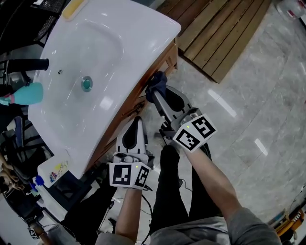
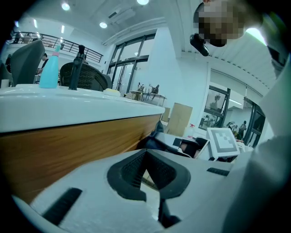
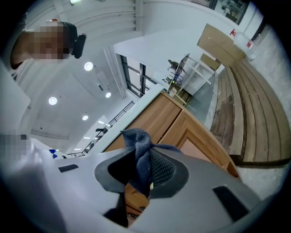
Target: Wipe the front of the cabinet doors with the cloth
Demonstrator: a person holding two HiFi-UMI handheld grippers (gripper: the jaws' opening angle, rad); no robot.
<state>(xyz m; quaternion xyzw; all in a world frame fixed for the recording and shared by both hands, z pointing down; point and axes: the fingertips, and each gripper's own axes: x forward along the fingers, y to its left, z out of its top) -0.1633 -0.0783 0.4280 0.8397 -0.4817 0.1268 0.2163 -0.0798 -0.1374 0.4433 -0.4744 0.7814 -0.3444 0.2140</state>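
A dark blue cloth (image 1: 157, 81) is bunched in my right gripper (image 1: 155, 94), which is shut on it and holds it against the wooden cabinet front (image 1: 139, 98) under the white sink top, near its right corner. In the right gripper view the cloth (image 3: 140, 152) sticks out between the jaws, with the cabinet door (image 3: 196, 136) just beyond. My left gripper (image 1: 137, 120) hangs lower and nearer to me, close to the cabinet, shut with nothing in it. The left gripper view shows its jaw tips (image 2: 146, 157) meeting, the wood front (image 2: 68, 145) at left and the cloth (image 2: 157, 132) further along.
The white basin (image 1: 114, 57) carries a black faucet (image 1: 28, 63), a teal bottle (image 1: 24, 93) and a yellow block (image 1: 74, 8). A slatted wooden platform (image 1: 224, 33) lies on the marble floor (image 1: 258, 119) behind. A spray bottle (image 1: 50, 173) stands low at left. My legs are under the grippers.
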